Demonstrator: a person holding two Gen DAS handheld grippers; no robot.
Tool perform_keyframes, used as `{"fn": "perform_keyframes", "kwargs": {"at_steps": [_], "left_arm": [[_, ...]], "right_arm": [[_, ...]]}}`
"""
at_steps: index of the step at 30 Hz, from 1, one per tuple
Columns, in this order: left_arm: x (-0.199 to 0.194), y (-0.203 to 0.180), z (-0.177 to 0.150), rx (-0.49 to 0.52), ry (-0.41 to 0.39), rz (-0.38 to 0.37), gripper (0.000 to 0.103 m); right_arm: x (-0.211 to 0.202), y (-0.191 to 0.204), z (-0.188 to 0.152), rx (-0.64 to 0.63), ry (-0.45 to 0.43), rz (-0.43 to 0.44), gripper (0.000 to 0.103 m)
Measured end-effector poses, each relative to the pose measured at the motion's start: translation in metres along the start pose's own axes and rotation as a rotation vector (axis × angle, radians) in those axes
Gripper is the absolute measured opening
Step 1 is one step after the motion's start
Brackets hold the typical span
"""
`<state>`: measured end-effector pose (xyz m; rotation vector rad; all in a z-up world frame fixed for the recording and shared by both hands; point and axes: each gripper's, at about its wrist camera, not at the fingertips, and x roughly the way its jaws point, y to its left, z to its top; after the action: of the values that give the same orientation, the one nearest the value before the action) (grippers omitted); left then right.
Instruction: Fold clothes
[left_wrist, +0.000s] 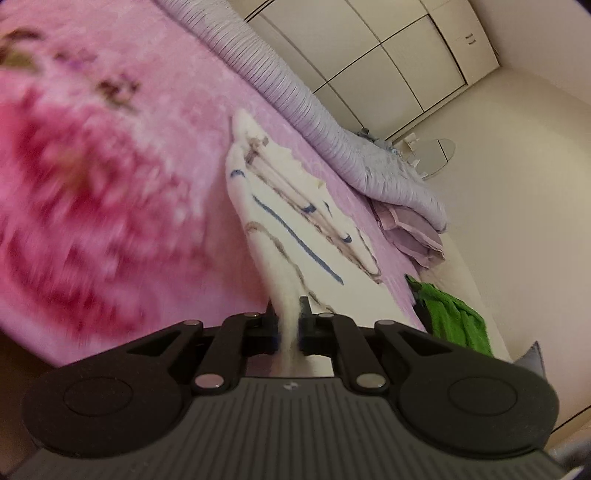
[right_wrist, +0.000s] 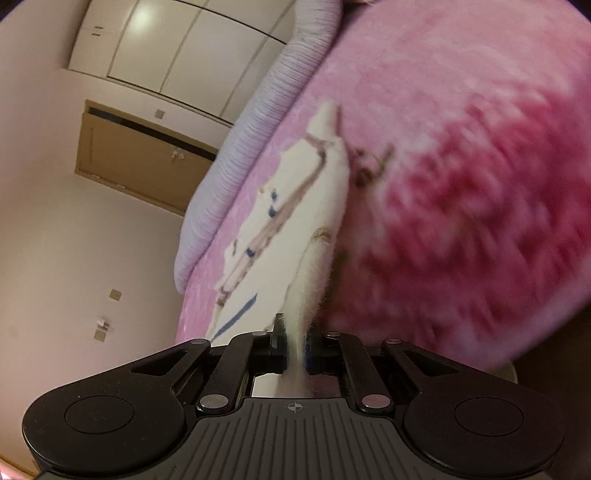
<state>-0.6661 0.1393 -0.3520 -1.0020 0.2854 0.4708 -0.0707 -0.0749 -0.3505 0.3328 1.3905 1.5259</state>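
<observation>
The left gripper (left_wrist: 287, 314) is clamped on a bunched edge of a cream garment (left_wrist: 295, 218), with the fuzzy fabric squeezed into a narrow strip between its two black fingers (left_wrist: 305, 303). From that pinch the garment runs away from the camera and spreads flat over a pink floral blanket (left_wrist: 92, 177) on the bed, showing brown printed lines and a few blue strokes. The right gripper (right_wrist: 296, 334) holds the same cream garment (right_wrist: 295, 206) in the same way, its jaws closed tight on a gathered edge, and the cloth widens beyond it onto the pink floral blanket (right_wrist: 461, 184). Both views are tilted, and the big red flower pattern near each camera is blurred. Along the far side of the bed lies a rolled lilac quilt (left_wrist: 295, 92) with ribbed stitching, also seen in the right view as a lilac quilt (right_wrist: 258, 122). At its end, in the left view, sits a pile of folded mauve cloth (left_wrist: 410, 232), and lower down a bright green cloth (left_wrist: 456, 314) hangs by the bed's edge. White wardrobe doors (left_wrist: 388, 51) fill the background, and the right view shows a brown door (right_wrist: 136, 155) in the wall.
</observation>
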Motion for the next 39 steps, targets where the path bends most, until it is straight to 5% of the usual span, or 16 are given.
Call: {"fn": "perform_keyframes", "kwargs": {"at_steps": [2, 5, 10, 17, 23, 27, 30, 34, 39], "left_arm": [[-0.011, 0.000, -0.008, -0.010, 0.013, -0.001, 0.005], [0.003, -0.009, 0.022, 0.002, 0.005, -0.019, 0.005], [0.027, -0.023, 0.072, 0.021, -0.008, -0.049, 0.006], [0.061, -0.043, 0.142, 0.048, -0.027, -0.091, 0.006], [0.175, -0.018, 0.223, 0.012, 0.010, 0.022, 0.010], [0.236, 0.006, 0.264, 0.003, 0.038, 0.124, 0.012], [0.233, 0.024, 0.268, 0.025, 0.043, 0.147, 0.013], [0.222, 0.026, 0.261, 0.139, 0.079, 0.142, 0.013], [0.243, 0.003, 0.251, 0.329, 0.147, 0.129, 0.030]], "right_arm": [[-0.009, -0.002, -0.015, 0.015, 0.022, -0.010, 0.006], [-0.017, 0.002, -0.020, 0.005, 0.035, -0.009, 0.006], [-0.017, 0.032, 0.011, -0.075, 0.017, 0.058, 0.007], [0.044, 0.092, 0.115, -0.232, -0.021, 0.079, 0.007], [0.169, 0.086, 0.217, -0.124, -0.045, -0.036, 0.007], [0.234, 0.045, 0.254, 0.014, 0.022, -0.240, 0.040], [0.225, 0.027, 0.256, -0.001, 0.008, -0.201, 0.046], [0.198, 0.035, 0.244, -0.235, -0.021, -0.181, 0.046], [0.196, 0.050, 0.225, -0.565, 0.045, -0.227, 0.046]]}}
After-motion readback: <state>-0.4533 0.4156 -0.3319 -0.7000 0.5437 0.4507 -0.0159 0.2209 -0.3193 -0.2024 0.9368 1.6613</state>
